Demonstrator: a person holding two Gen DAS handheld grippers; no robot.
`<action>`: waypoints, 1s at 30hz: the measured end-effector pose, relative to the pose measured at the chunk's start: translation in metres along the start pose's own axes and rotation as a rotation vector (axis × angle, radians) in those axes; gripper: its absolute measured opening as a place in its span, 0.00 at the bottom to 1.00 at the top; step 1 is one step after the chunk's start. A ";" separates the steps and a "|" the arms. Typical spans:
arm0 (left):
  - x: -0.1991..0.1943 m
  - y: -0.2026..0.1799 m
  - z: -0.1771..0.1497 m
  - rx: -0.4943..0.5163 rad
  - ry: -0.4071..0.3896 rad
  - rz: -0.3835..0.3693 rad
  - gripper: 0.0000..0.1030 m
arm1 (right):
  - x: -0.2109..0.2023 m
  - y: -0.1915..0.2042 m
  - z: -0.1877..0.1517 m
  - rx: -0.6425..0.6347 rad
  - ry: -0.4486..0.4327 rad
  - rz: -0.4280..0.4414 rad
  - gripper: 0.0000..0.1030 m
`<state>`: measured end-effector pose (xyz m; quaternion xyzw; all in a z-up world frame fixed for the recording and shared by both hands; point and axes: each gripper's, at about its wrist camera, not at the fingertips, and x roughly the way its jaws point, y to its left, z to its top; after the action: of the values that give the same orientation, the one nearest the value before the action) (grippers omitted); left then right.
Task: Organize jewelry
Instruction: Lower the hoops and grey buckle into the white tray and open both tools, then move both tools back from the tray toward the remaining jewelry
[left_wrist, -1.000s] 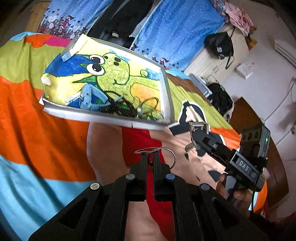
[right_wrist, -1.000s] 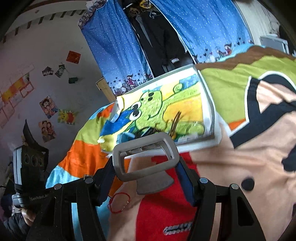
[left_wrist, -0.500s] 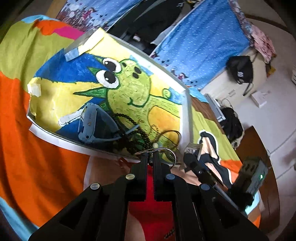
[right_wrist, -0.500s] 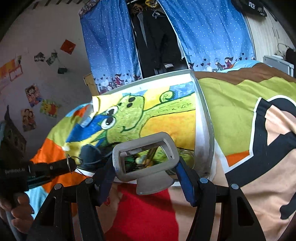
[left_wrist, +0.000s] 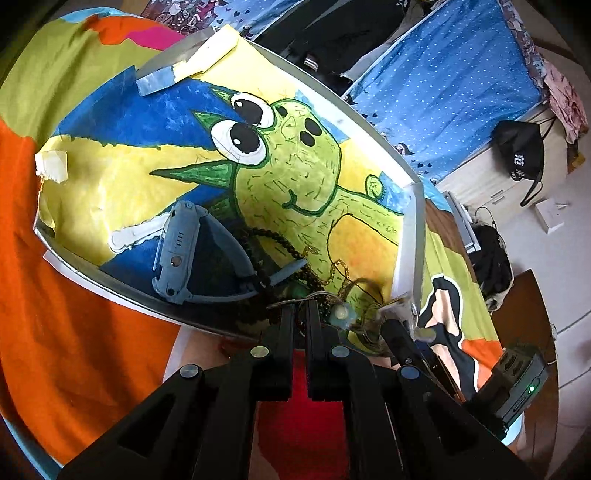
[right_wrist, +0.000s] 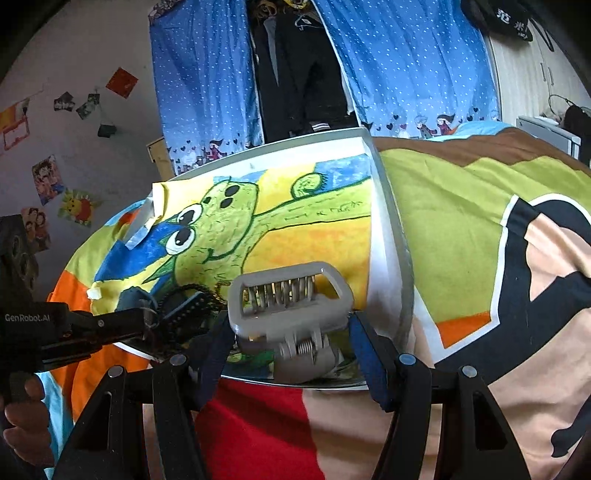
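We see a shallow tray (left_wrist: 408, 236) lined with a painted green creature, lying on a colourful bedspread (left_wrist: 92, 325). In the left wrist view our left gripper (left_wrist: 301, 308) has its jaws pressed together on a thin wire ring (left_wrist: 295, 302), right at the tray's near rim, at about six o'clock of the tray. Just beyond it lie a blue watch (left_wrist: 184, 251), a string of dark beads (left_wrist: 280, 247) and a gold chain (left_wrist: 332, 269), heaped toward the tray's five o'clock corner. In the right wrist view our right gripper (right_wrist: 291, 325) clamps a grey hair claw clip (right_wrist: 291, 314) by its sides, over the tray's near edge, with the left gripper at its nine o'clock.
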<state>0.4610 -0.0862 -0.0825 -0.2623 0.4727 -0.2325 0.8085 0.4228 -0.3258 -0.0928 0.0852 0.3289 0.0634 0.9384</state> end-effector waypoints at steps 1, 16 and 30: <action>0.000 -0.001 0.001 -0.001 0.003 0.002 0.03 | 0.000 -0.001 0.000 0.001 0.002 -0.001 0.61; -0.036 -0.017 -0.012 0.079 -0.068 0.000 0.55 | -0.037 -0.009 0.004 0.016 -0.067 -0.053 0.78; -0.108 -0.054 -0.067 0.271 -0.241 0.099 0.71 | -0.134 0.006 -0.011 -0.009 -0.254 -0.102 0.98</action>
<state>0.3461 -0.0730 -0.0060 -0.1535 0.3490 -0.2209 0.8977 0.3117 -0.3421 -0.0186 0.0715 0.2112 0.0056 0.9748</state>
